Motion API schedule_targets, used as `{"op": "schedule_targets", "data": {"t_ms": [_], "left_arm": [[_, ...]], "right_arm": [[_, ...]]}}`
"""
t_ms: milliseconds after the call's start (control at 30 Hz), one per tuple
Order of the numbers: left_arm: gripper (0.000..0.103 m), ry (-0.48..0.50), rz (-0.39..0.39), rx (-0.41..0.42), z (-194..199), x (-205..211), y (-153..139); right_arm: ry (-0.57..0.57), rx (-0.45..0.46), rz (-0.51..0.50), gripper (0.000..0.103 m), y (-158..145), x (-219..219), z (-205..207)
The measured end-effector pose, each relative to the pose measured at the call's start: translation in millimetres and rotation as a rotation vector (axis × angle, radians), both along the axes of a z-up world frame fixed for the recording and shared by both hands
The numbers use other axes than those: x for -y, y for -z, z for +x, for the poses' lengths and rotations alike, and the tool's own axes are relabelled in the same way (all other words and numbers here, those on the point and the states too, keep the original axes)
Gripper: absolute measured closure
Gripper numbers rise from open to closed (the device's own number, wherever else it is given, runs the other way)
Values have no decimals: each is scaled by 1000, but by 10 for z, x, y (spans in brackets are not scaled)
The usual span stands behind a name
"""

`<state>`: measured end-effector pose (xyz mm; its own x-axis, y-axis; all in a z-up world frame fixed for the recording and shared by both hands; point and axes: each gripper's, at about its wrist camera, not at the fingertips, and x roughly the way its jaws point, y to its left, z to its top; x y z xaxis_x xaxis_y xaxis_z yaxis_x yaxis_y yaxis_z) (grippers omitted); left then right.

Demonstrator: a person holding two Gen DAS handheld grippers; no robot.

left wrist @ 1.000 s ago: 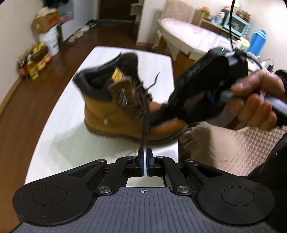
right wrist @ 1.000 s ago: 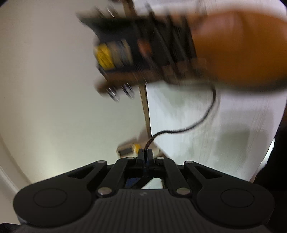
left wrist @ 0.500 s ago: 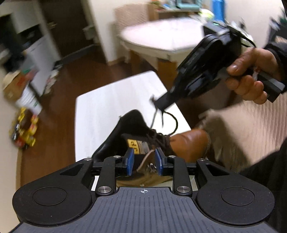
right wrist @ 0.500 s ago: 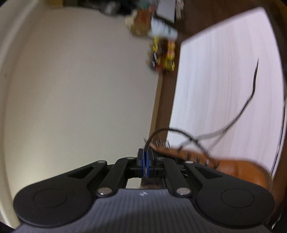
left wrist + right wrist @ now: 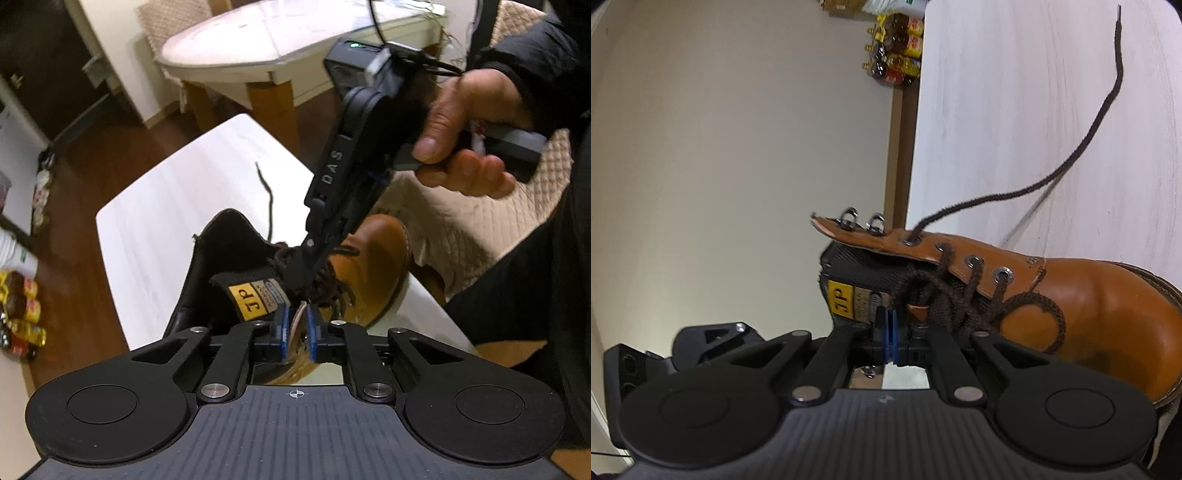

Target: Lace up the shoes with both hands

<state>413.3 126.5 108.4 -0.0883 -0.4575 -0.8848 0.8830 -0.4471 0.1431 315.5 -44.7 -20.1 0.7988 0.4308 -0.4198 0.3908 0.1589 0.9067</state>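
A tan leather boot [image 5: 373, 266] lies on the white table [image 5: 166, 206], its black tongue with a yellow label [image 5: 251, 301] facing me. My left gripper [image 5: 297, 328] points steeply down at the boot's near side. Its jaws are closing, with the tan eyelet flap [image 5: 298, 321] between the blue pads. My right gripper [image 5: 301, 280], held by a hand [image 5: 461, 140], has its tip in the crossed brown laces. In the right wrist view the right gripper [image 5: 889, 332] is shut on a lace strand [image 5: 912, 284] by the tongue. The other lace end [image 5: 1100, 122] trails free over the table.
A round white table [image 5: 277, 37] stands behind, and a quilted beige cushion [image 5: 461, 221] lies to the right of the boot. Bottles [image 5: 18, 314] sit on the wooden floor at the left. A plain wall [image 5: 738, 147] fills the left of the right wrist view.
My left gripper let go of the lace, swung over the boot, opened and narrowed around the eyelet flap. My right gripper came down with its lace to the boot's tongue.
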Motion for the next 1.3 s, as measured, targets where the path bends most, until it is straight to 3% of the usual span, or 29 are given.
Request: {"op": "schedule_targets", "data": {"t_ms": [367,833,1067,1300], "left_arm": [[93,13,-33,-3,4,-123,18],[93,-31,-64,-3,12,-183,3],[92,-33,-72,-3,8,-213,-9],[92,-42,-79,-5,6,-224,-6]], "right_arm": [[-105,-19,117,100,348,2,345],[-113,-69,-7,100,360,-248,674],[-85,-62,107,100,480,-223,693],[-107,-65,130,100,510,-172,710]]}}
